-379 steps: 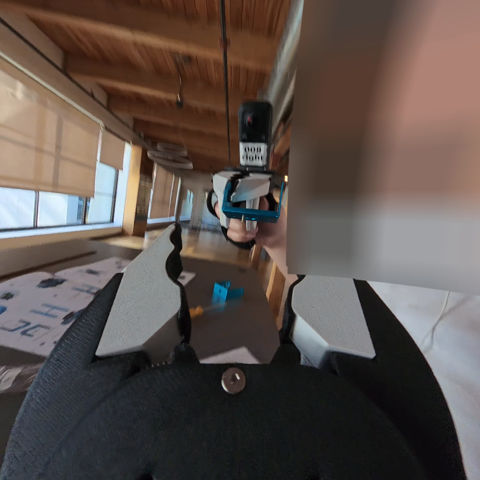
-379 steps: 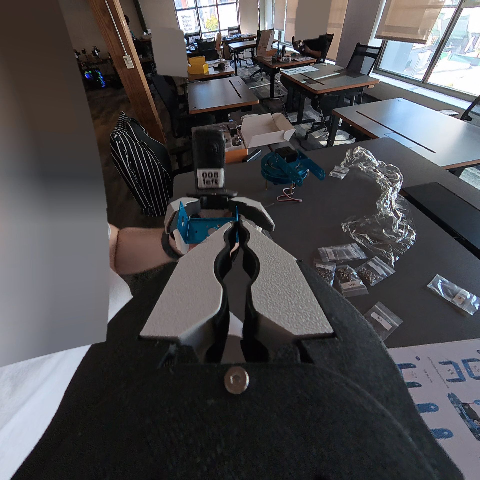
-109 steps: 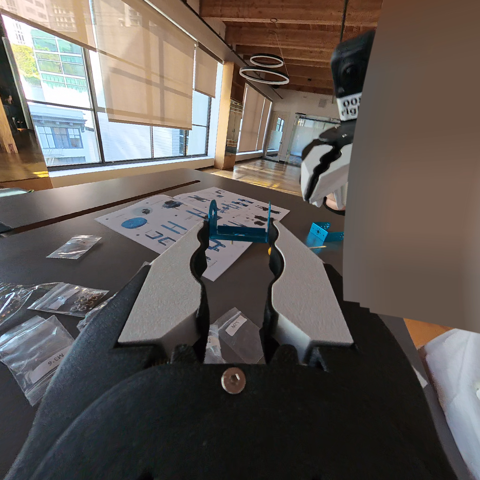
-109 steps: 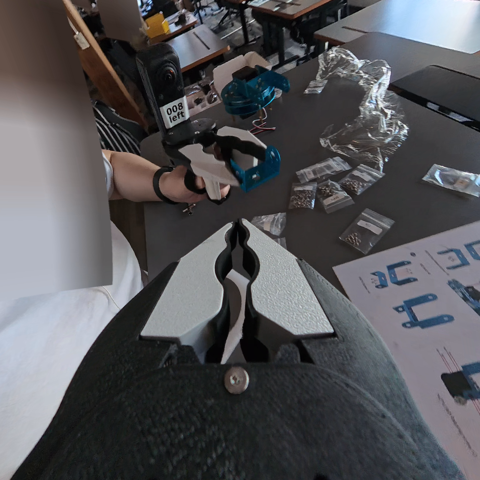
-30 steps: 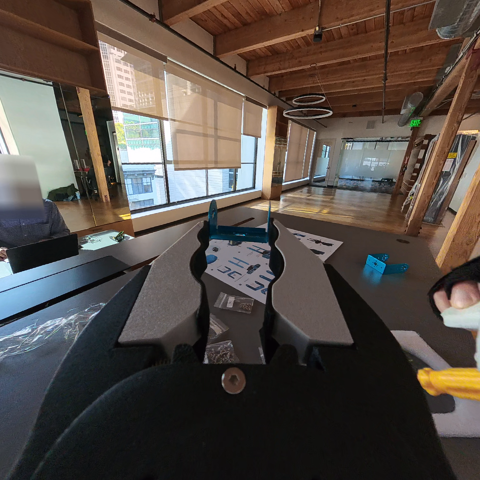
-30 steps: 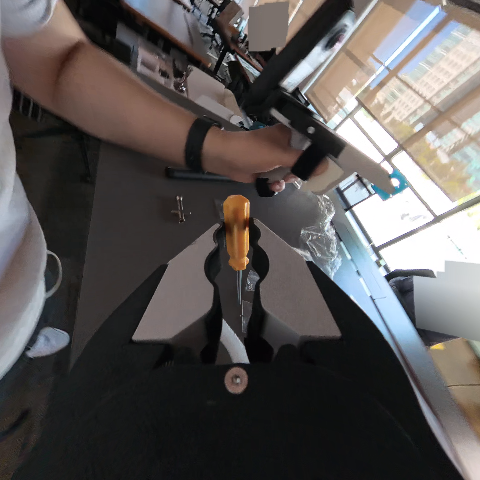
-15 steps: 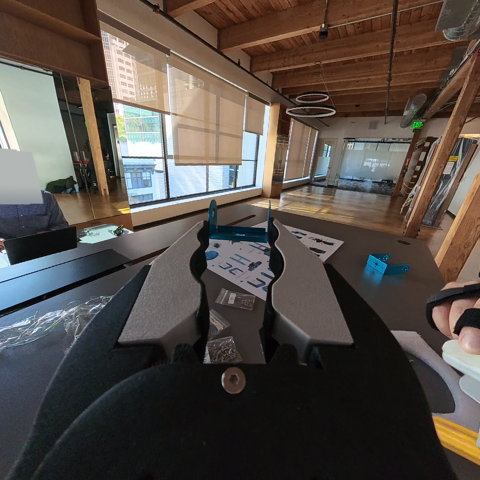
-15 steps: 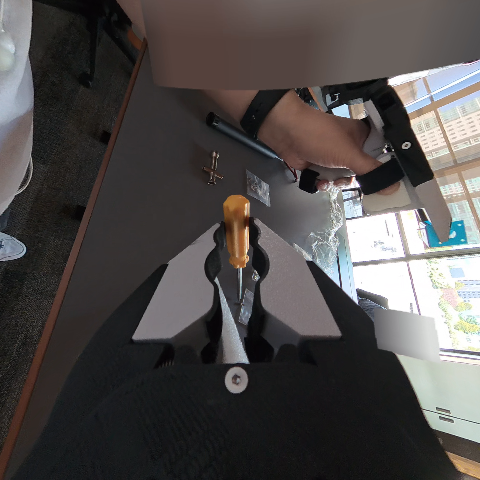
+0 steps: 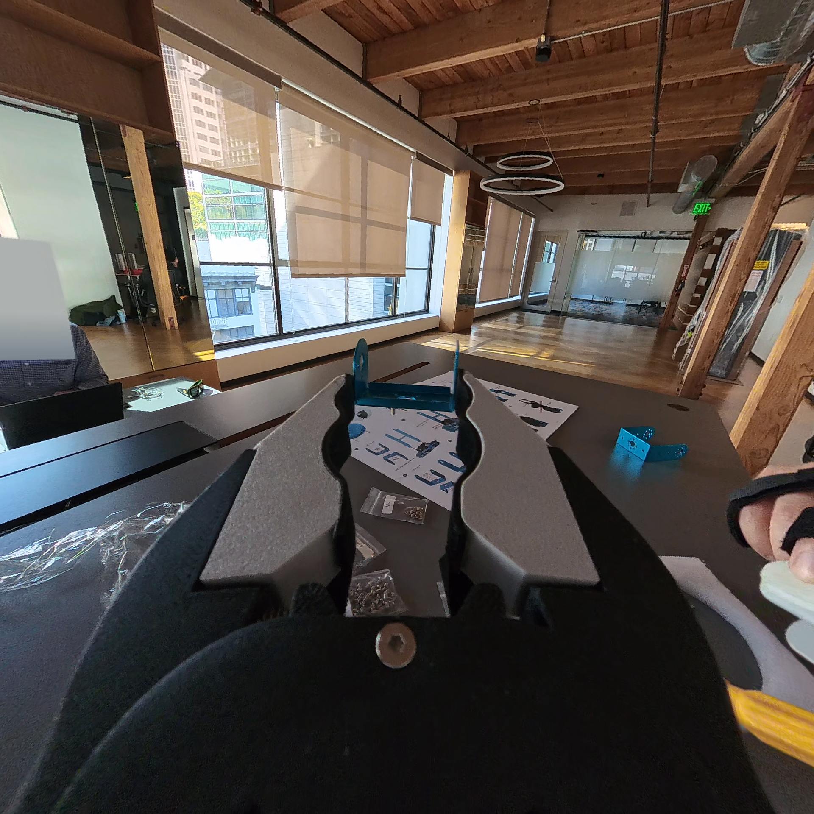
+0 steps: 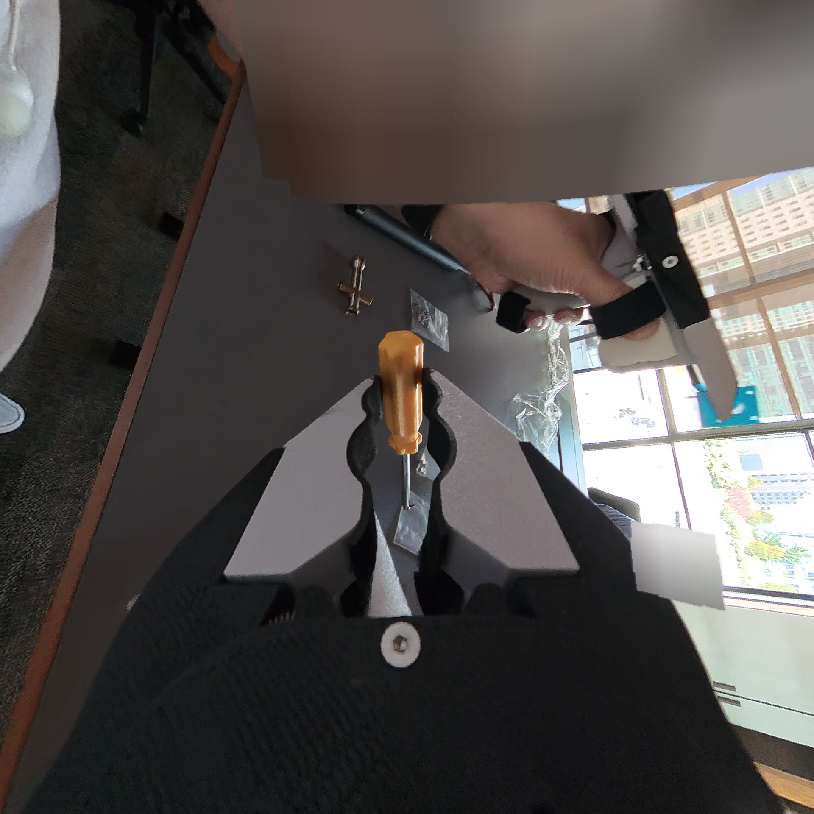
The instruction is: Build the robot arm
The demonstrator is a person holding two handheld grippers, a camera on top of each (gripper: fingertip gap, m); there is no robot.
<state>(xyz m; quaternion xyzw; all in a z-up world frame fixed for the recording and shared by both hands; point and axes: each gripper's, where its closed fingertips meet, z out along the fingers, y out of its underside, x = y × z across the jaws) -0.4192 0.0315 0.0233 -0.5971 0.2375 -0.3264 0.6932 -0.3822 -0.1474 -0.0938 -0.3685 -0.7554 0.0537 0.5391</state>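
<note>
The blue U-shaped bracket [image 9: 403, 387] sits clamped by its two upright ears at the very tips of the left gripper [image 9: 405, 392], lifted above the counter [image 9: 660, 506] with the printed sheet [image 9: 445, 440] and small bags of hardware [image 9: 394, 504] below it. That hold is shallow: a knock or a slackening squeeze could let the bracket pivot or drop among the bags. The right gripper [image 10: 401, 383] is closed on the orange-handled screwdriver [image 10: 400, 387], gripping the handle near its middle with the thin shaft pointing back toward the camera. The tool could roll between the fingers under a side load. Whether the tip touches the clear bag [image 10: 412, 526] beneath it is hard to tell.

The left gripper is held about level, pointing across the counter toward the windows. The right one is tilted steeply down over the counter's near edge, where a metal cross wrench [image 10: 354, 286] lies just beyond. The person's left hand [image 10: 542, 260] grips its handle well off to the side.
</note>
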